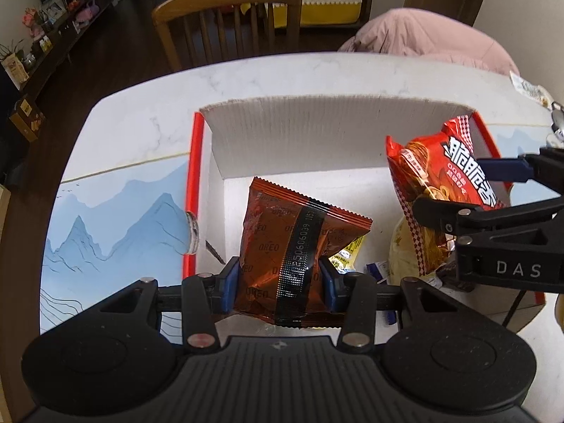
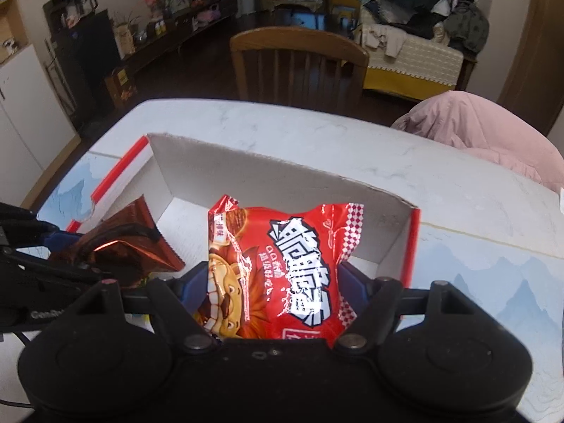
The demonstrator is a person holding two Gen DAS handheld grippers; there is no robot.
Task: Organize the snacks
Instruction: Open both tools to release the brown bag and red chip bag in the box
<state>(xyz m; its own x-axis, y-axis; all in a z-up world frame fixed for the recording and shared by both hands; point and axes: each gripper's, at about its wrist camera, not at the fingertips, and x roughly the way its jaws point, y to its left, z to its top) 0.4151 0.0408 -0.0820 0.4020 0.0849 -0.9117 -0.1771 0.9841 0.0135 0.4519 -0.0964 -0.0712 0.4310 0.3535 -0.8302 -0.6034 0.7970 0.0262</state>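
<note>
Left wrist view shows the left gripper (image 1: 280, 283) with its blue pads pressed against both sides of a dark reddish-brown foil Oreo packet (image 1: 292, 243), narrowed about halfway and holding it crumpled at the waist above the open white cardboard box with red edges (image 1: 317, 130). The packet hangs over the box's white floor, near the left wall. Beneath it, a few small wrappers, one yellow (image 1: 347, 253), lie on the box bottom; what they are is hard to tell.

To the right in that view, the right gripper (image 1: 493, 190) holds a bright red crinkly snack bag with bold white lettering (image 1: 437, 190), also over the box near its right wall. Right wrist view confirms it: the right gripper (image 2: 273, 282) stands fairly wide, its pads closed on the puffy red bag (image 2: 282, 264), which fills the gap between them.

The box sits on a white marble-patterned table (image 1: 148, 120) with a blue mountain-print mat (image 1: 116, 218). A wooden chair (image 1: 229, 21) stands at the far edge, with a pink padded garment (image 1: 423, 38) just beside it.
</note>
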